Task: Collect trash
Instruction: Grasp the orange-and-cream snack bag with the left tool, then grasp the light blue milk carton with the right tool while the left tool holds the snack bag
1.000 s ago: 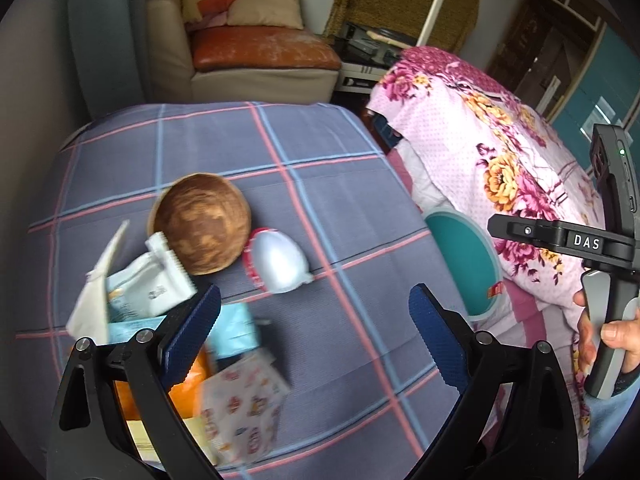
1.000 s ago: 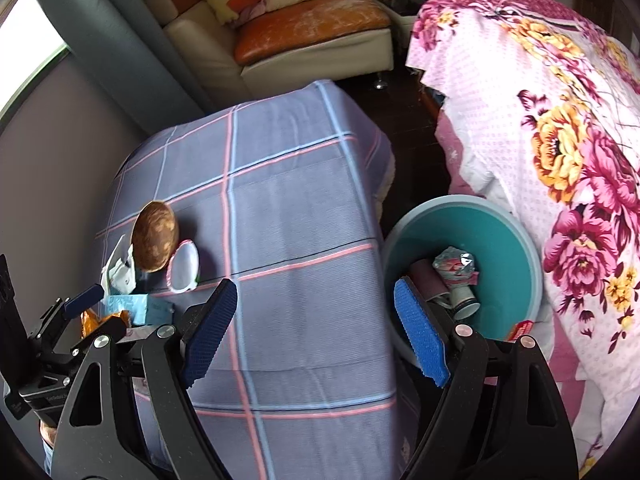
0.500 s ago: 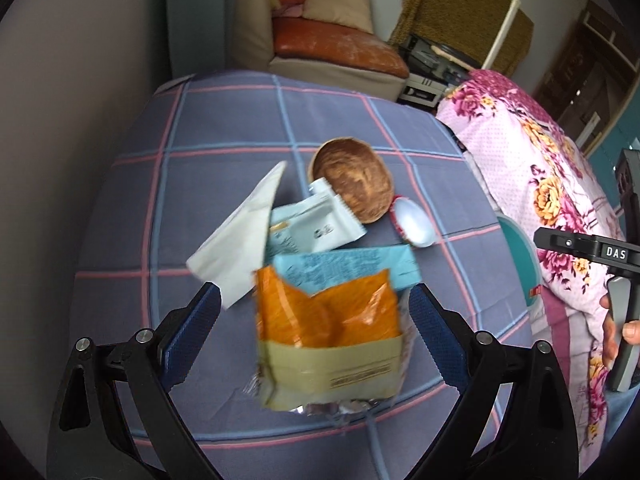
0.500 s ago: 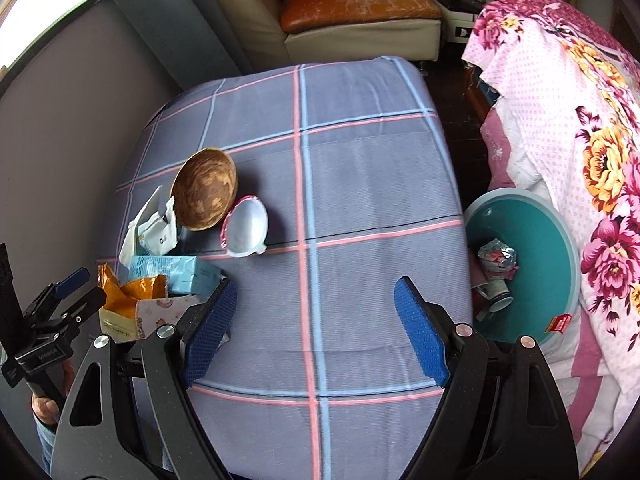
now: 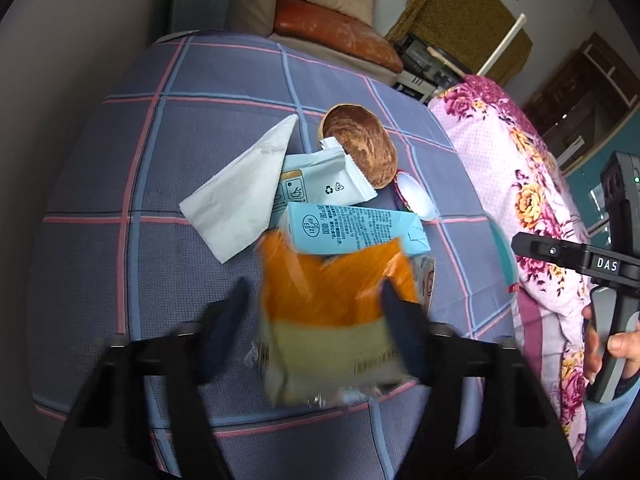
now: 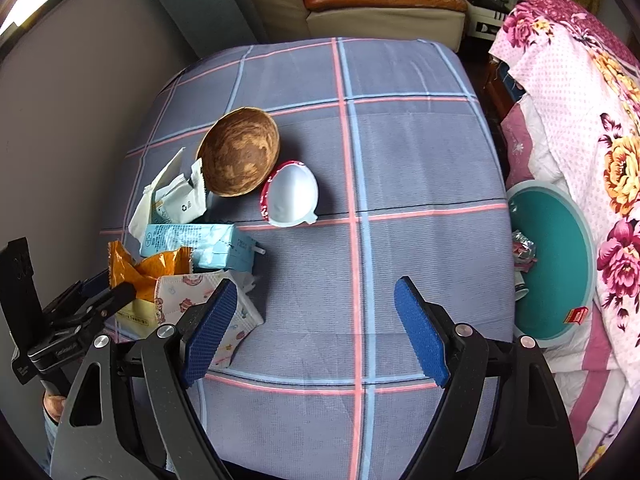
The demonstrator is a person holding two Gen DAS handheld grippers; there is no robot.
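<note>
Closing the left gripper [image 5: 314,286] on the orange snack bag [image 5: 328,308]: jaws just drawn in to about half width, bag between them, pads pressing on its two sides, although blurred in the left wrist view. Seen from the right wrist view as pinched and crumpled upward. Resting otherwise on the checked tablecloth [image 6: 400,160], at the near end of a heap of litter.

Touching the bag at its far edge, a pale blue carton [image 5: 348,228]; beyond that a white wrapper [image 5: 324,184] and a white napkin [image 5: 244,196], partly overlapping. Behind them a brown wooden bowl [image 5: 360,144], upright, with a white plastic cup [image 6: 292,196] on its side just beside it. Just beside the bag, a printed face mask [image 6: 188,292].

Holding the right gripper [image 6: 316,282] wide open above the cloth, nothing between the pads, the left pad over the edge of the mask. Beside the table on the right, a teal bin [image 6: 560,240] with some rubbish inside.
</note>
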